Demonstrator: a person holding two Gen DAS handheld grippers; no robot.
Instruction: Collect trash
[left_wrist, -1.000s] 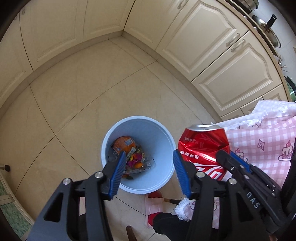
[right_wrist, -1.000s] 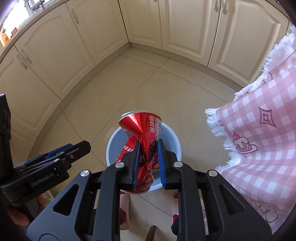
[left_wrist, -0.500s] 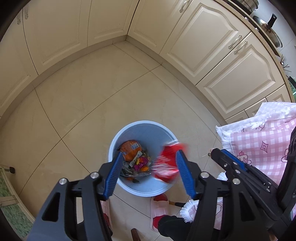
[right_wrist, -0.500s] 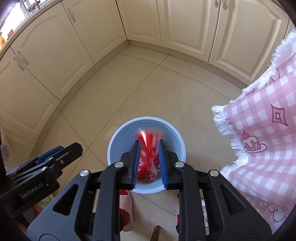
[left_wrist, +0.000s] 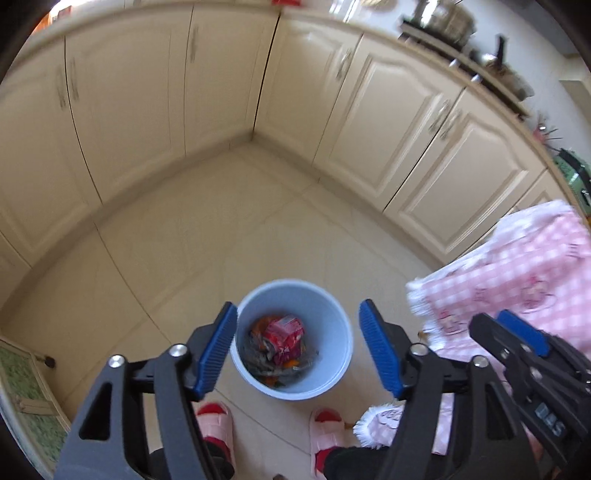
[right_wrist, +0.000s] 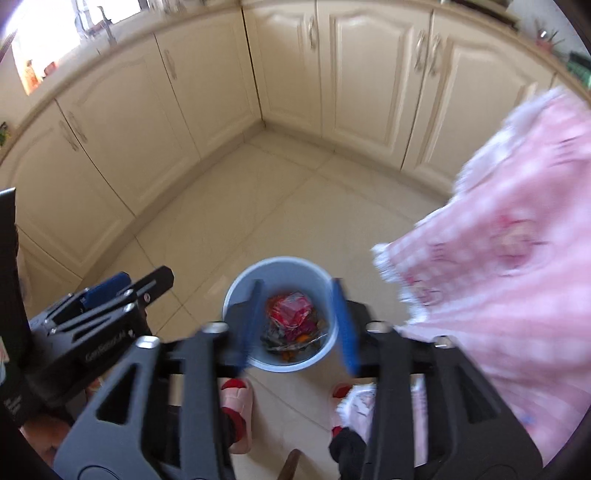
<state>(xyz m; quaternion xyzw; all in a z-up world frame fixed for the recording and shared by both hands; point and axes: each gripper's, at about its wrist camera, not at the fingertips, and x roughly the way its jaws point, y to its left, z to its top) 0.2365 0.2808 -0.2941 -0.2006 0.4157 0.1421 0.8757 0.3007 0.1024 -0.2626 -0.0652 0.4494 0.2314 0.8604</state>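
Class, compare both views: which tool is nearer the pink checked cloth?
Right. The right tool, jaws opening and empty, hangs just beside the pink checked cloth. The left tool, also opening and empty, is beyond it, farther from the cloth.

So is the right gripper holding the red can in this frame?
No. The red can lies on the other rubbish inside the blue bin, and the right gripper, its jaws opening, has nothing between them.

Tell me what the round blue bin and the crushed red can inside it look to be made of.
Round light-blue bin: likely plastic, with a smooth matte wall and even moulded colour. Crushed red can: likely thin metal, with sharp creases and a glossy printed skin, though blur leaves this open.
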